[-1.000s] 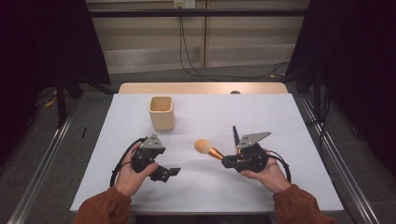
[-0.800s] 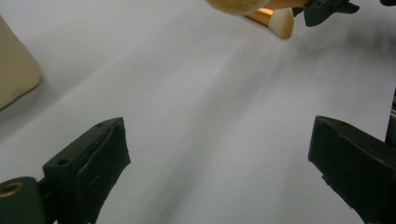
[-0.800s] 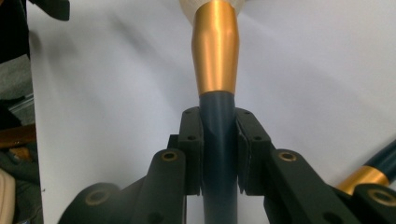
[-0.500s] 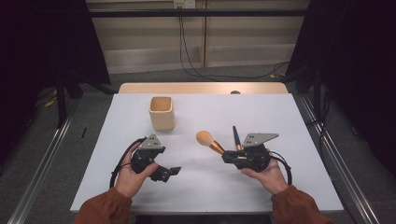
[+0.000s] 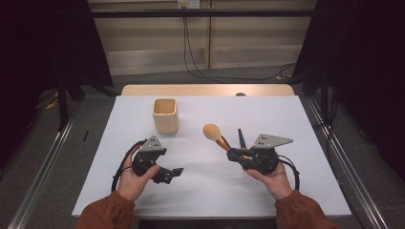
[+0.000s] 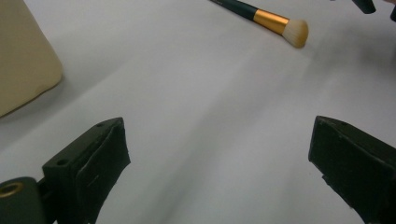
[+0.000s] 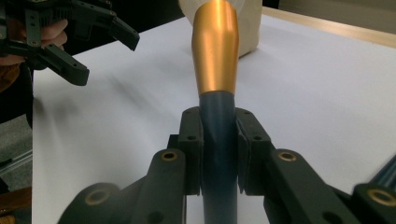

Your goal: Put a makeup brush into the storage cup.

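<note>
My right gripper point(image 5: 232, 153) is shut on the dark handle of a makeup brush point(image 5: 217, 137) with a gold ferrule point(image 7: 215, 51). The brush's tan head is raised and points toward the beige cup point(image 5: 165, 116). In the right gripper view the pads point(image 7: 192, 140) press the handle from both sides. A second brush point(image 6: 275, 22) lies flat on the table by the right gripper, its dark handle point(image 5: 240, 137) pointing away from me. My left gripper point(image 5: 173, 174) rests low over the white table point(image 5: 286, 114) with its jaws point(image 6: 219, 163) wide open and nothing between them; the cup point(image 6: 21, 60) sits at that view's left.
A wooden strip point(image 5: 205, 89) runs along the table's far edge. Metal rails point(image 5: 43, 176) flank the table on the floor, and cables point(image 5: 196, 62) hang behind it. My left hand and its gripper point(image 7: 70, 42) show at the left in the right gripper view.
The held brush's head has swung up and farther from me, toward the cup, as the right gripper turned. The left gripper and the lying brush have stayed put.
</note>
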Available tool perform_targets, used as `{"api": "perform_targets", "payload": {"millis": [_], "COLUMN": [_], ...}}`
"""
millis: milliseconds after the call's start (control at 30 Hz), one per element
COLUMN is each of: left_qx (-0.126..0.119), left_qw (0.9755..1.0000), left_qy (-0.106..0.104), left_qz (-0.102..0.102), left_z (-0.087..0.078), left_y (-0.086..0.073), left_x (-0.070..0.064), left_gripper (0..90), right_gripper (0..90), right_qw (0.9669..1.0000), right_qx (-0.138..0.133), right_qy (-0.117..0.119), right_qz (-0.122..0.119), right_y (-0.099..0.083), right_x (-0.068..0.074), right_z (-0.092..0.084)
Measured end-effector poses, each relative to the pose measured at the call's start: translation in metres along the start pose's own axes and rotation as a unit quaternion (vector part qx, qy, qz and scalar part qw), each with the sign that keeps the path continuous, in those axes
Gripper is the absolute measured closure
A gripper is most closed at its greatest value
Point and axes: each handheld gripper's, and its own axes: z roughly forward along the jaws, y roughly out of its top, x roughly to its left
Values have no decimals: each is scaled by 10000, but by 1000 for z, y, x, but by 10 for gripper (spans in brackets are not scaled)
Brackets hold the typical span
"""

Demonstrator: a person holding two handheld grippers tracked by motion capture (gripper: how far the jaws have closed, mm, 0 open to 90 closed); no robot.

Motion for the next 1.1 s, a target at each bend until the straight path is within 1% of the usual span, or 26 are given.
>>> {"api": "perform_targets", "payload": {"millis": [33, 100, 167, 233, 300, 467, 533, 600, 633, 667, 700, 733, 767, 833, 867, 900, 933, 967, 1033, 1100], "left_qx": [-26, -63, -102, -107, -131, -199, -246, -400, -482, -574, -633, -752, -851, -1009, -1111, -1147, -1191, -1237, -1276, -1381], "left_qw": [10000, 10000, 9999, 9999, 9999, 9997, 9996, 9991, 9987, 9982, 9979, 9970, 9962, 9947, 9937, 9933, 9928, 9923, 9917, 9902], "left_qy": [36, 63, 53, 97, 84, 149, 144, 139, 131, 93, 110, 104, 100, 160, 90, 8, -29, -28, -77, -154], "left_qz": [-33, -25, -64, -41, -21, -26, -42, -58, -110, -110, -100, -146, -150, -58, -88, -115, -88, -61, -93, -97], "left_z": [-1, -2, -1, -1, -1, 0, 0, 0, 0, 0, -1, 0, 1, 2, 3, 4, 5, 5, 7, 9], "left_y": [0, 0, 0, 0, -1, -1, -2, -1, -1, 0, 1, 1, 2, 3, 3, 3, 4, 4, 5, 7], "left_x": [0, 1, 1, 1, 1, 0, -1, -2, -3, -3, -4, -5, -7, -9, -10, -11, -11, -12, -14, -15], "left_gripper": [46, 46, 44, 44, 44, 42, 42, 42, 42, 42, 42, 42, 43, 43, 43, 43, 43, 43, 42, 42], "right_gripper": [753, 753, 753, 753, 753, 753, 753, 753, 753, 753, 753, 753, 753, 753, 753, 753, 753, 753, 753, 753], "right_qw": [10000, 9999, 9996, 9991, 9987, 9979, 9976, 9971, 9968, 9966, 9962, 9961, 9959, 9954, 9954, 9952, 9950, 9949, 9947, 9945], "right_qx": [-40, -150, -262, -391, -484, -618, -665, -721, -746, -768, -808, -815, -831, -867, -863, -866, -883, -889, -900, -905], "right_qy": [15, 47, 99, 161, 139, 180, 207, 254, 270, 294, 338, 341, 352, 416, 421, 441, 463, 466, 500, 514], "right_qz": [8, -6, 7, 30, 7, 7, -7, 1, -8, -8, -10, -8, -29, -30, -44, -56, -61, -70, -69, -87], "right_y": [0, 0, 0, 0, 1, 1, 2, 2, 3, 3, 3, 4, 5, 5, 5, 5, 5, 6, 6, 6], "right_x": [0, 1, 1, 0, 0, 0, 1, 1, 1, 2, 2, 3, 3, 4, 4, 4, 4, 4, 4, 4], "right_z": [0, -1, -1, -2, -2, -3, -3, -3, -3, -3, -3, -3, -3, -3, -2, -2, -2, -2, -1, -1]}}
